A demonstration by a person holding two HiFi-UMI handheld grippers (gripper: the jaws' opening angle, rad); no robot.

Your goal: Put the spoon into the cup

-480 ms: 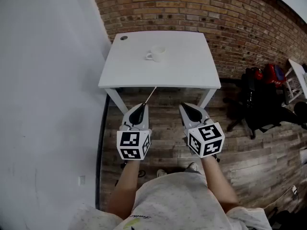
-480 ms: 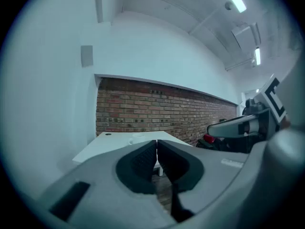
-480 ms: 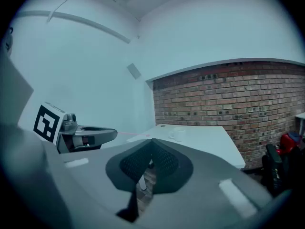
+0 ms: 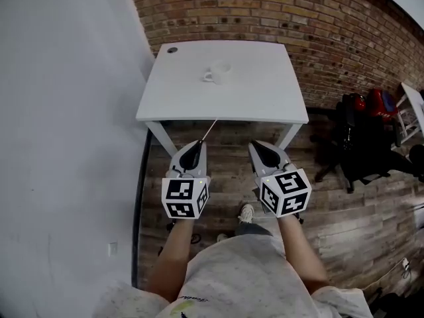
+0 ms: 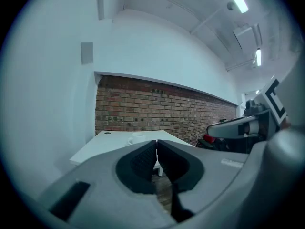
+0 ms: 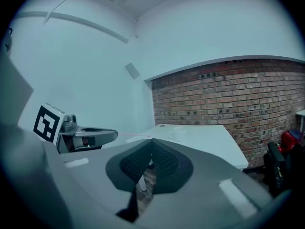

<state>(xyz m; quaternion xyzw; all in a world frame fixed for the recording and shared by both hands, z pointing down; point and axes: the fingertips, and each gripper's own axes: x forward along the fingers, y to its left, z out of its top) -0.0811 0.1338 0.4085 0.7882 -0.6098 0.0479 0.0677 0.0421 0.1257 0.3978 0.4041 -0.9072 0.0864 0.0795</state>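
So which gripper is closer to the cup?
Left, by a little. The left gripper sits short of the table, almost straight before the cup; the right gripper is level with it but further to the right.

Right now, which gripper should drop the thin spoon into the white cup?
Left. The left gripper is shut on the thin pale spoon, which points toward the small white cup ahead; the right gripper is shut and empty.

White table (image 4: pixel 252 101) set against brick wall (image 4: pixel 298 12); small dark round disc (image 4: pixel 172 50) at table's far left corner. Plain white wall (image 4: pixel 66 111) along left side, small plate (image 4: pixel 113 249) low on it. Wood-plank floor (image 4: pixel 344 211). Black office chair (image 4: pixel 361 148) right of table, red item (image 4: pixel 379 101) just behind it.
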